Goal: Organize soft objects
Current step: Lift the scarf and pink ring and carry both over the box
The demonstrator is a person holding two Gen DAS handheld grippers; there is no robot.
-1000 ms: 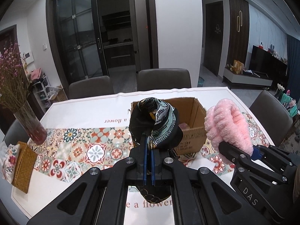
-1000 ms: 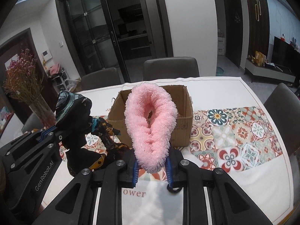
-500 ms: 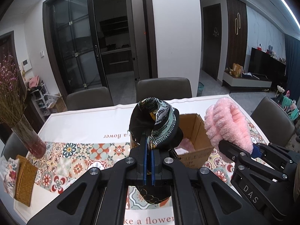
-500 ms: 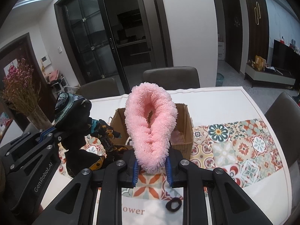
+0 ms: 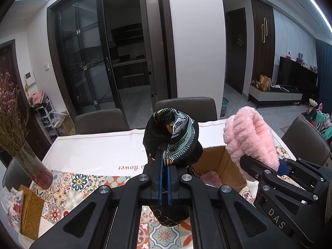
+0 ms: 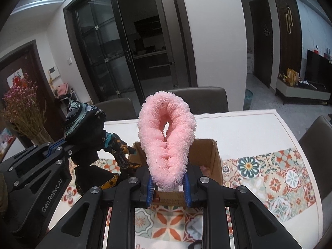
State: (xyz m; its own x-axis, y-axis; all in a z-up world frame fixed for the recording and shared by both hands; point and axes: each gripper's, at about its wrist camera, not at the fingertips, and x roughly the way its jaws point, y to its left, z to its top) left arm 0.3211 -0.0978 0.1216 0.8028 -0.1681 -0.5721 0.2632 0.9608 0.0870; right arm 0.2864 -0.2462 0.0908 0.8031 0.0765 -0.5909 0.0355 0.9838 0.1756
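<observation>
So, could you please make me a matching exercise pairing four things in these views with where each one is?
Things:
1. patterned silk scarf
2. pink fluffy scrunchie
3. cardboard box
4. vase of dried flowers

Places:
A. at the table's left edge
B. clamped in the right gripper
C. on the table beyond both grippers
D. clamped in the left gripper

Pairs: 1-D, 2-B, 3-C, 4-A
</observation>
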